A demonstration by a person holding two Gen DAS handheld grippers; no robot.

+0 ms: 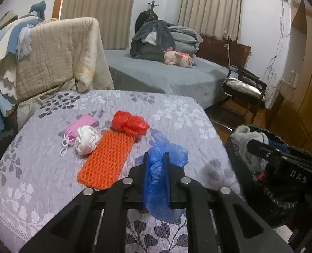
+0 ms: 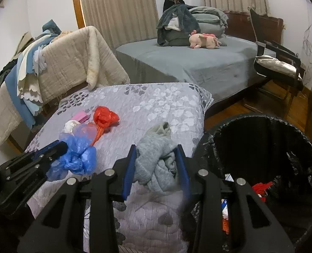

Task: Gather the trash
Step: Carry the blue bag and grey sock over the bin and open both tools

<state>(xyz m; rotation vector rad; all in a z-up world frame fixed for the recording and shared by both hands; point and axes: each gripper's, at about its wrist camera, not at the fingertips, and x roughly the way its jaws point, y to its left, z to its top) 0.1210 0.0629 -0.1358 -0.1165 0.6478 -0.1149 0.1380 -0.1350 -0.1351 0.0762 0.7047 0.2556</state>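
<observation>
On the far left of the grey leaf-patterned quilt [image 1: 50, 168], a pink pouch [image 1: 82, 125] lies with a white cord trailing from it, and a crumpled white wad [image 1: 86, 140] rests against its near side. Just right of these lies a flat orange knitted mesh sleeve [image 1: 107, 160], its far end touching a bunched red plastic bag [image 1: 129, 123]. Next comes the left gripper [image 1: 157, 160], its 2 jaws closed narrowly on a crumpled blue plastic bag [image 1: 162, 168] — the bag bulges out above and below the fingers and hangs over the quilt's near part. Further right, the right gripper [image 2: 156, 158] has its jaws pressed in on a wadded grey sock [image 2: 156, 162], held over the quilt's right edge. Beside it on the right stands a trash bin [image 2: 250, 120] lined with black plastic, its mouth open and just beside the sock; red scraps [image 2: 261, 187] and some paper bits lie inside. Behind everything, a grey bed [image 1: 166, 76] carries a pink plush toy [image 1: 178, 58].
</observation>
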